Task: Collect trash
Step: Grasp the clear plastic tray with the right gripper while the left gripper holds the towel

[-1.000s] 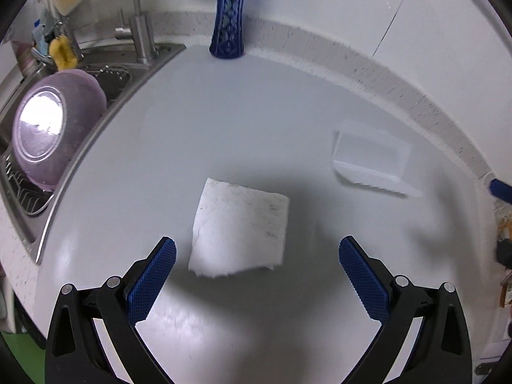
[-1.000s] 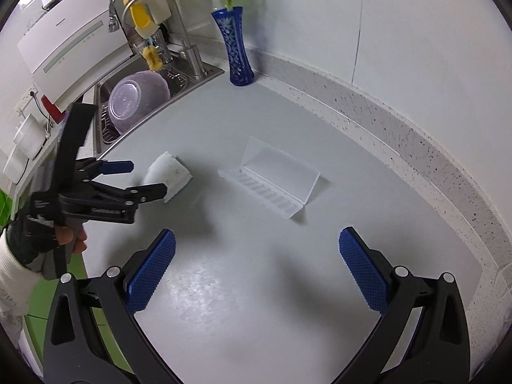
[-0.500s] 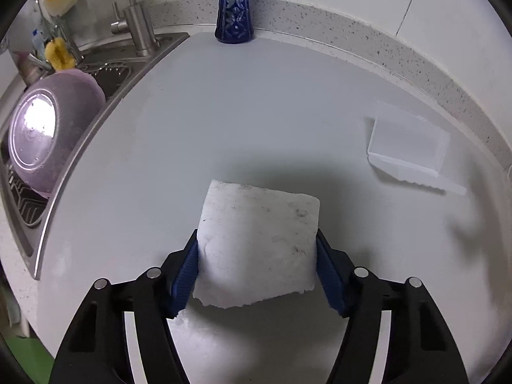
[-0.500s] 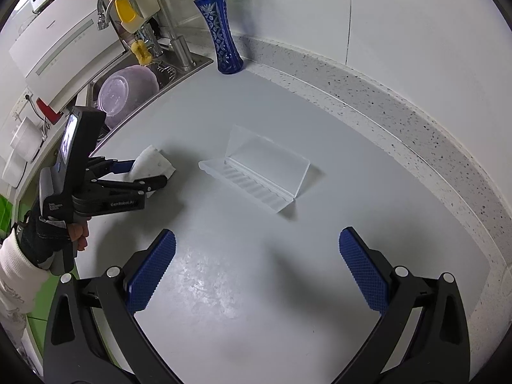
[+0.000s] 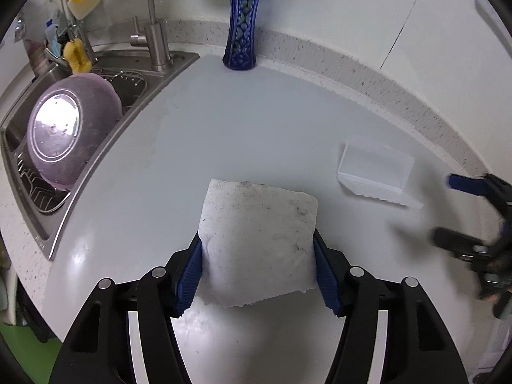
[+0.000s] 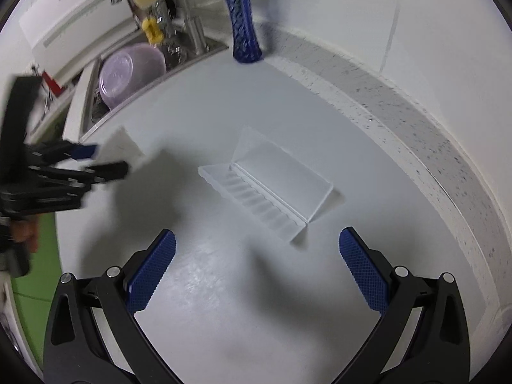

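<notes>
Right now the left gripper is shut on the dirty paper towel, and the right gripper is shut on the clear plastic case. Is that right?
Partly. The left gripper is shut on the dirty paper towel, as the left wrist view shows. The right gripper is open, though: the right wrist view shows its jaws spread wide, holding nothing, with the clear plastic case lying on the counter ahead of them.

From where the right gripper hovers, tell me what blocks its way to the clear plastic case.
Nothing visible does. The right gripper is open, and only bare countertop lies between its fingers and the clear plastic case.
</notes>
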